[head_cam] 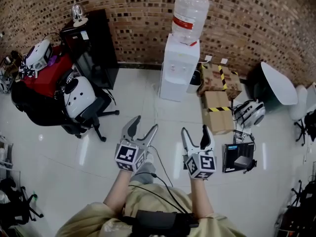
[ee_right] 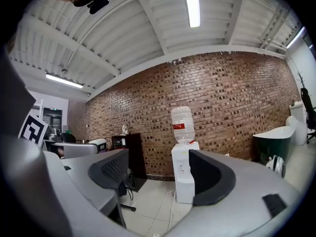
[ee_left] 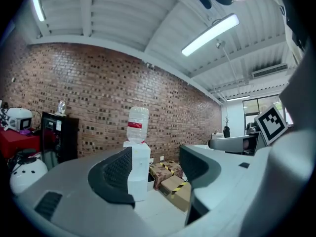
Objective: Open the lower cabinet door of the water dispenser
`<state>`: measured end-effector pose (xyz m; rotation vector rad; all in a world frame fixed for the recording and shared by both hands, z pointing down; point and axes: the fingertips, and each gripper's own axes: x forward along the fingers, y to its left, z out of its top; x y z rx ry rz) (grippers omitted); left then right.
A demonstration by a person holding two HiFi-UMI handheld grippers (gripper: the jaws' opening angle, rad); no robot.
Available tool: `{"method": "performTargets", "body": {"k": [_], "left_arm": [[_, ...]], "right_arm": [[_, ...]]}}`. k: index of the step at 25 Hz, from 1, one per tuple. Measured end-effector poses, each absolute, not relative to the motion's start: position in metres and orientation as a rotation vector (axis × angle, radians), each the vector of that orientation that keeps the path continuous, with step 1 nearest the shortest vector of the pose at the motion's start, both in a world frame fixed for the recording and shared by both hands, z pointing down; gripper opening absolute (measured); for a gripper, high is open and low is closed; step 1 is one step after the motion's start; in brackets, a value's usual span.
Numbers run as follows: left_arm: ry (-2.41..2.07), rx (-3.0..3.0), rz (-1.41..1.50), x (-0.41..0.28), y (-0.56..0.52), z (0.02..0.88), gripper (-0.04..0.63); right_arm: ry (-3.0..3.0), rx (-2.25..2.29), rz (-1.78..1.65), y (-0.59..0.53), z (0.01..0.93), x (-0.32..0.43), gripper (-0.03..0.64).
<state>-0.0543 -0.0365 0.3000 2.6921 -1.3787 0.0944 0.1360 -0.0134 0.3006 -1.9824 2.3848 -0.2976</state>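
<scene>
A white water dispenser (head_cam: 178,68) stands against the brick wall with a clear bottle (head_cam: 189,15) on top; its lower cabinet door (head_cam: 174,89) is closed. It also shows between the jaws as the dispenser (ee_left: 138,174) in the left gripper view and the dispenser (ee_right: 183,179) in the right gripper view. My left gripper (head_cam: 143,126) and right gripper (head_cam: 194,132) are held side by side well short of it, over the floor. Both are open with nothing between the jaws.
Cardboard boxes (head_cam: 218,100) with yellow-black tape sit right of the dispenser. A black cabinet (head_cam: 96,41) stands to its left, with an office chair (head_cam: 81,107) carrying a white helmet. A dark bin with a white lid (head_cam: 273,85) and a black box (head_cam: 239,157) lie to the right.
</scene>
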Motion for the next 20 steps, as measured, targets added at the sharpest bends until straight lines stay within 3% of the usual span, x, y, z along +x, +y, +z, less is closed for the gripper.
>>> {"method": "performTargets", "body": {"k": [6, 13, 16, 20], "left_arm": [[-1.359, 2.741, 0.074, -0.057, -0.148, 0.301, 0.291], [-1.249, 2.743, 0.133, -0.036, -0.239, 0.340, 0.291], [-1.192, 2.712, 0.164, -0.014, -0.271, 0.377, 0.291], [-1.177, 2.690, 0.213, 0.014, -0.324, 0.460, 0.291]], "right_arm": [[2.378, -1.991, -0.259, -0.117, 0.293, 0.128, 0.405], [2.401, -2.098, -0.268, -0.196, 0.349, 0.139, 0.405], [2.461, -2.133, -0.271, -0.235, 0.404, 0.160, 0.403], [2.497, -2.170, -0.450, -0.308, 0.542, 0.215, 0.403]]}}
